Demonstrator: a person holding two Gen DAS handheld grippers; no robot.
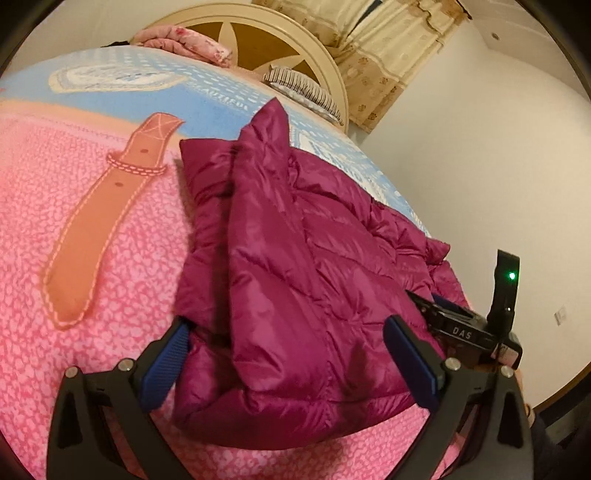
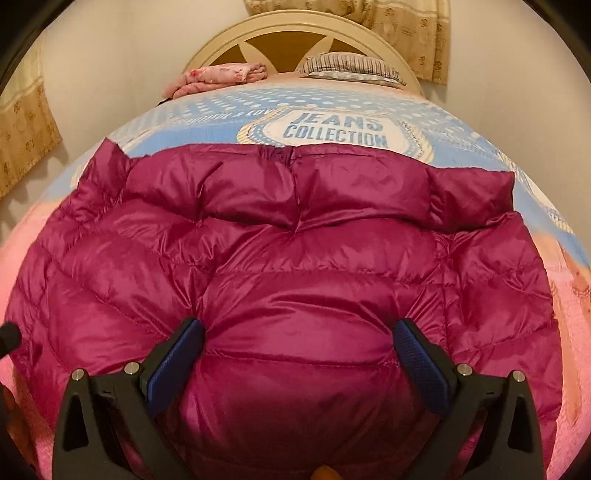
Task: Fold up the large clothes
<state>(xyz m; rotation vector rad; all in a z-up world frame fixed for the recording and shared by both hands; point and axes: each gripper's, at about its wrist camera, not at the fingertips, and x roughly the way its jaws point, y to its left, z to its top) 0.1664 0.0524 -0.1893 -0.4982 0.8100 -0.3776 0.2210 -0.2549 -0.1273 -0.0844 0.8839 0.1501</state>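
A magenta quilted down jacket [image 1: 295, 258] lies on the bed, partly folded, with one sleeve laid across its body toward the headboard. My left gripper [image 1: 284, 332] is open, its blue pads [image 1: 170, 354] spread on either side of the jacket's near folded edge. In the right wrist view the jacket [image 2: 295, 258] fills the frame, collar at the far side. My right gripper [image 2: 299, 336] is open, its blue pads [image 2: 421, 365] straddling a puffy bulge of the jacket. The right gripper's body [image 1: 476, 328] shows at the jacket's right edge in the left wrist view.
The bed has a pink and blue bedspread [image 1: 74, 221] with a printed belt and a "JEANS COLLECTION" badge [image 2: 332, 129]. A folded pink blanket [image 2: 221, 75] and a striped pillow [image 2: 351, 66] lie by the cream headboard [image 2: 295, 33]. Curtains [image 1: 388, 48] hang behind.
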